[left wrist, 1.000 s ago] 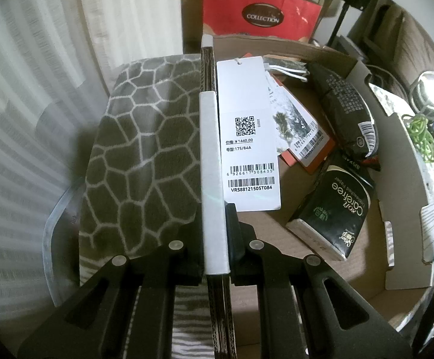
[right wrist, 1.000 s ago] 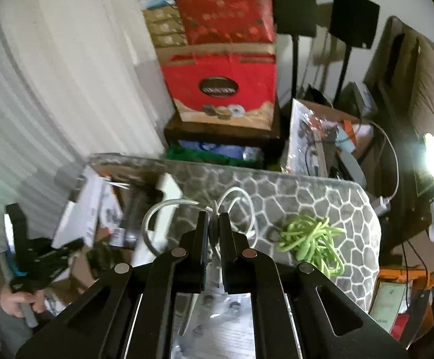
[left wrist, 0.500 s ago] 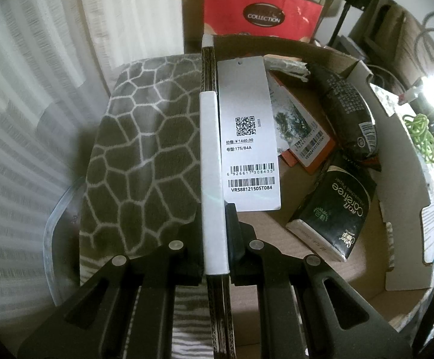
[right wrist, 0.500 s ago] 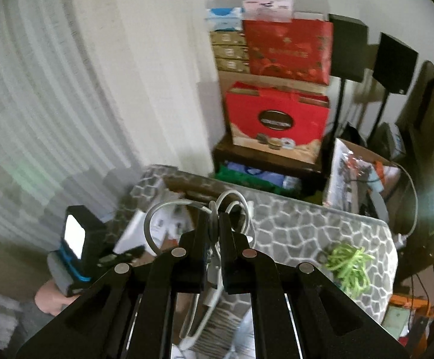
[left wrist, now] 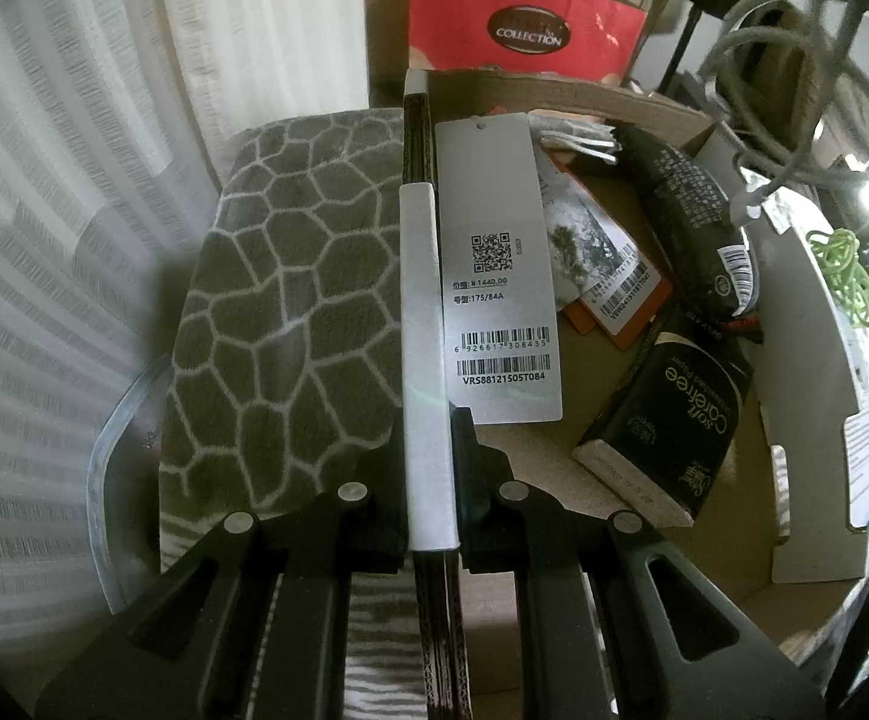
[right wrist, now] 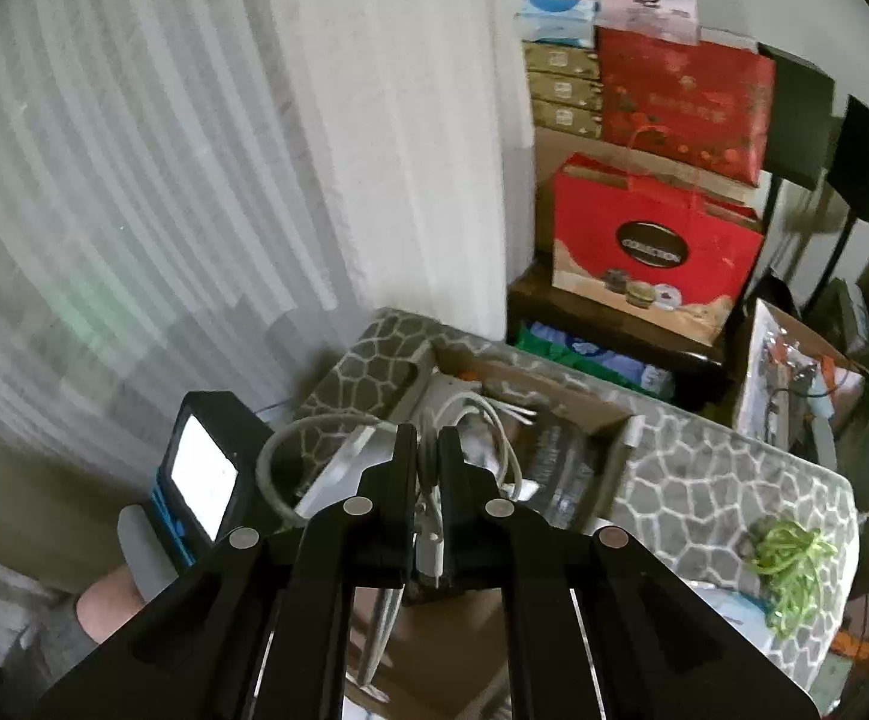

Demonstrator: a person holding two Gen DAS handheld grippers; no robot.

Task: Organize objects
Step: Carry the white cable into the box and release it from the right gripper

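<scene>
In the left wrist view my left gripper (left wrist: 429,438) is shut on the left wall (left wrist: 419,240) of an open cardboard box (left wrist: 806,396), on the wall's white-taped edge. Inside the box lie paper tags (left wrist: 494,264), a dark packet (left wrist: 692,228) and a black tissue pack (left wrist: 674,420). My right gripper (right wrist: 427,450) is shut on a coiled white cable (right wrist: 272,468) and hangs above that box (right wrist: 554,387). The same cable (left wrist: 794,12) dangles into the upper right of the left wrist view.
The box stands on a grey cloth with a white web pattern (left wrist: 290,300). A bundle of green cord (right wrist: 794,558) lies on the cloth to the right. Red gift bags (right wrist: 656,246) are stacked behind, white curtains hang at the left, and a hand holds the left gripper's handle (right wrist: 206,474).
My right gripper has carried the white cable leftwards from above the green cord to above the box. The cable now shows in the left wrist view. The left gripper has kept still.
</scene>
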